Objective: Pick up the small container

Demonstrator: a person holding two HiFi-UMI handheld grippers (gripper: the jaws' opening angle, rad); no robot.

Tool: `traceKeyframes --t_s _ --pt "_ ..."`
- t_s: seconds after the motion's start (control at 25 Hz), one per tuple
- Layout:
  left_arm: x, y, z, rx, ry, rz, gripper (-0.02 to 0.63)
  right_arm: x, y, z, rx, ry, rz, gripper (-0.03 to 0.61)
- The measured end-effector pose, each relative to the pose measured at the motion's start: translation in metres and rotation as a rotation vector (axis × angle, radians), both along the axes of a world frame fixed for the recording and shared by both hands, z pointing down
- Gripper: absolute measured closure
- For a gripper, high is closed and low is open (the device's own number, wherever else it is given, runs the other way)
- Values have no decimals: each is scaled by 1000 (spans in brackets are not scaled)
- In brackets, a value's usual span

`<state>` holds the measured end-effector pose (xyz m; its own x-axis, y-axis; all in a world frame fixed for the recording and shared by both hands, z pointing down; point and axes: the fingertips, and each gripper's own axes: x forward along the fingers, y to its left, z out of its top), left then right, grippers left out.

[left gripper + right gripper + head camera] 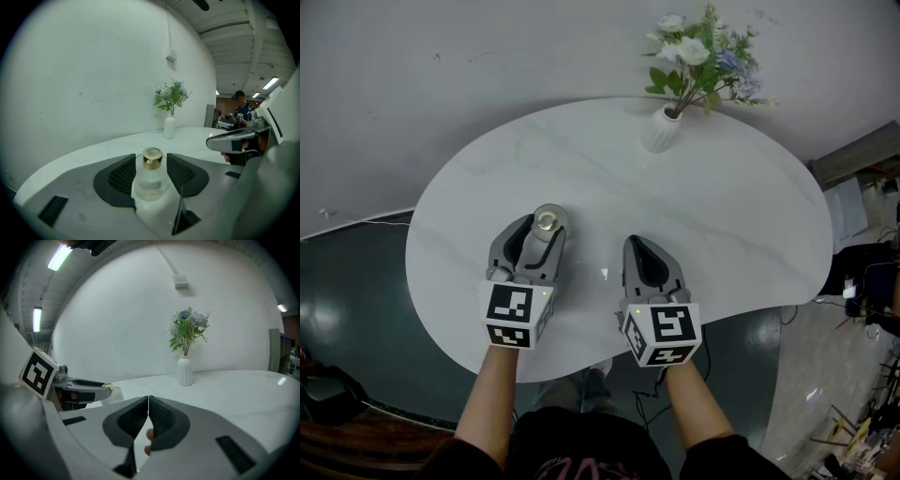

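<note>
The small container is a clear glass bottle with a gold cap [547,222], upright on the white table [722,216]. My left gripper [541,231] is open and straddles it. In the left gripper view the bottle [151,183] stands between the two dark pads [123,176], which lie close beside its sides without squeezing it. My right gripper [641,246] rests to the right of the bottle, apart from it, near the table's front edge. Its pads [136,418] meet with nothing between them, so it is shut.
A white ribbed vase [661,129] with flowers [703,52] stands at the far edge of the table, also in the left gripper view [169,126] and right gripper view [184,371]. Dark floor surrounds the table. Cluttered gear sits at the far right [867,281].
</note>
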<state>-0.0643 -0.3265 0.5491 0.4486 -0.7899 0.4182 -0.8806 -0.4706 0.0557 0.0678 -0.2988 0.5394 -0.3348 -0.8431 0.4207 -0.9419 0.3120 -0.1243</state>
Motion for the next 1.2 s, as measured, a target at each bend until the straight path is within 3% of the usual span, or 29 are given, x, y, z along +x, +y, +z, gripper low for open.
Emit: traceKeyframes --t_s 0.68,0.88,1.2 --pt "-2 -6 -1 17 -5 0 430 2 1 9 -23 10 6 512" --pt "0 -7 -2 23 -8 6 479 3 3 9 -27 17 9 512" --pt "1 -7 -2 37 -6 1 482 5 8 10 -32 20 14 512"
